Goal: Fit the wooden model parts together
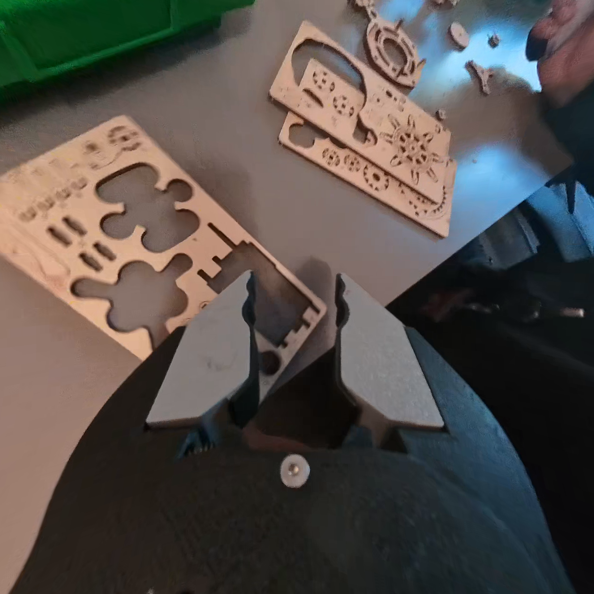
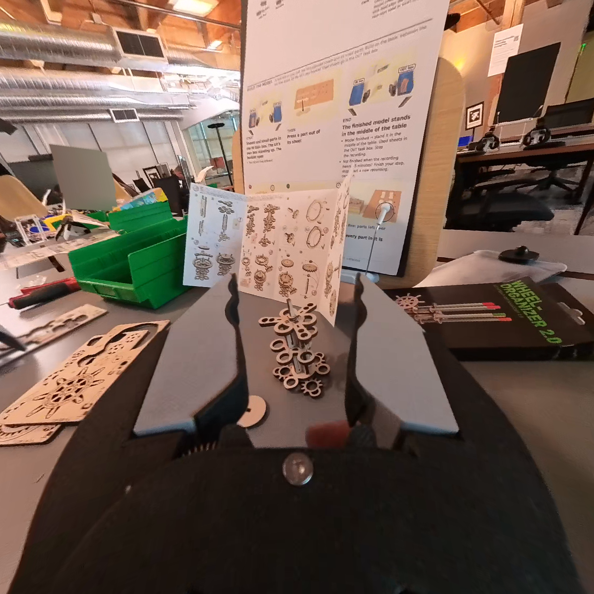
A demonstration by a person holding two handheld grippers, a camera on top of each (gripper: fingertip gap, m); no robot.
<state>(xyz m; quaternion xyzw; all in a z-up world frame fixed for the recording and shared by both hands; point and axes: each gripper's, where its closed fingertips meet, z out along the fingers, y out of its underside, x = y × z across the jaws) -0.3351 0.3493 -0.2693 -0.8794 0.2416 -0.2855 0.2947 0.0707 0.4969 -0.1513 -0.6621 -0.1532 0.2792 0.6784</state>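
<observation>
since nothing is gripped yet, both tools look staged for a pick rather than a fit. the grey table [image 2: 514, 401] carries everything. the green bin [image 2: 128, 266], left of centre in the right wrist view, sits clear of the work area, probably for sheets. the black kit box [image 2: 501, 318], right of centre, lies flat, out of the way. the booklet [image 2: 266, 238] stands open behind the model, likely so the steps stay readable.

the punched sheet [image 1: 135, 244], left of centre in the left wrist view, has big cutouts already empty; the left gripper [image 1: 294, 289] hangs over its near corner, jaws apart, holding nothing. two stacked sheets [image 1: 363, 135] at upper centre keep most parts, a ship's wheel included.

the part-built model [image 2: 297, 350] stands upright at centre of the right wrist view, stacked ringed plates on a post. the right gripper [image 2: 295, 308] frames it, jaws wide, no contact i can see. guess: about to steady it.

a loose wooden disc [image 2: 254, 414] lies by the left finger. small loose bits [image 1: 479, 75] lie at upper right of the left view, blurred.
</observation>
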